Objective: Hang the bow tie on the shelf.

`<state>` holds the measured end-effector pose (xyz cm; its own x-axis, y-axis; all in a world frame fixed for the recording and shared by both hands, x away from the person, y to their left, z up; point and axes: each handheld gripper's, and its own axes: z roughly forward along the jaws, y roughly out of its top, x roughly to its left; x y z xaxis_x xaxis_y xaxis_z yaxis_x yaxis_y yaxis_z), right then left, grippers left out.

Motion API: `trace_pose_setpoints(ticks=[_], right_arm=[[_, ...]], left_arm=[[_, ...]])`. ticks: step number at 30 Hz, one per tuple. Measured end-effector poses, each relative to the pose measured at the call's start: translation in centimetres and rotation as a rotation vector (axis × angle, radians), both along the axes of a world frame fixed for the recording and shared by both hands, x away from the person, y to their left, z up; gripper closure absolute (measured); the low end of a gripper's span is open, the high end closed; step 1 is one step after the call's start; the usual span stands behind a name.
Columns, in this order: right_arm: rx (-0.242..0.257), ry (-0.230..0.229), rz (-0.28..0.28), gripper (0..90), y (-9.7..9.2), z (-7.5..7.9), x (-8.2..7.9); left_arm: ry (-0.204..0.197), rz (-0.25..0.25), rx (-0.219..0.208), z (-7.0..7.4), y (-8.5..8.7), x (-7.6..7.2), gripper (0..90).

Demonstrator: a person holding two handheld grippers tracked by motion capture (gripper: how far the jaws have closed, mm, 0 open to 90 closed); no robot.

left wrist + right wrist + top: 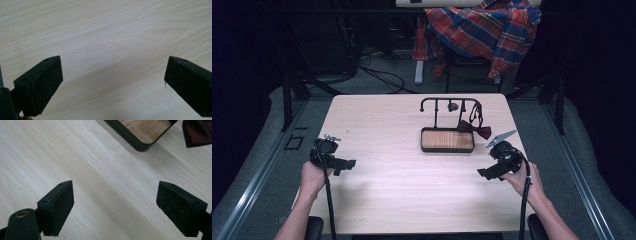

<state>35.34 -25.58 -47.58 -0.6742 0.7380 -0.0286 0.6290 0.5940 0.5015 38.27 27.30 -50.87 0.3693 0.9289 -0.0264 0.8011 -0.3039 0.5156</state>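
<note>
Holding both tools wide and empty: left black two-jaw gripper at 9 o'clock | right black two-jaw gripper at 4 | dark red bow tie draped off black metal stand with wooden tray base, 1 o'clock on pale wooden table | we judge the grippers parked clear, pre-reach.

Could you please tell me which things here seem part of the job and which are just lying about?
Likely the job: bow tie, hanging from the black rack over its wooden tray; left tool; right tool.

Lying about: plaid shirt on a chair, floor cables.
</note>
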Motion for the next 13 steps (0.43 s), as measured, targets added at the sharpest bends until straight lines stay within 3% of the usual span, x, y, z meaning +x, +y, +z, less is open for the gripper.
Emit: trace_pose_setpoints(ticks=[2, 5, 13], right_arm=[[0.009, 0.012, 0.003, 14.5, -0.2, -0.6, -0.2], [-0.034, 0.031, 0.018, 14.4, -0.1, -1.4, -0.5], [-0.04, 0.036, 0.017, 15.3, -0.3, -1.6, -0.1]], left_arm=[[-0.001, 0.001, 0.001, 0.0, 0.0, 0.0, 1.6], [-0.001, 0.002, 0.002, 0.0, 0.0, 0.0, 1.6], [0.0, -0.002, 0.007, -0.1, 0.0, 0.1, 1.6]])
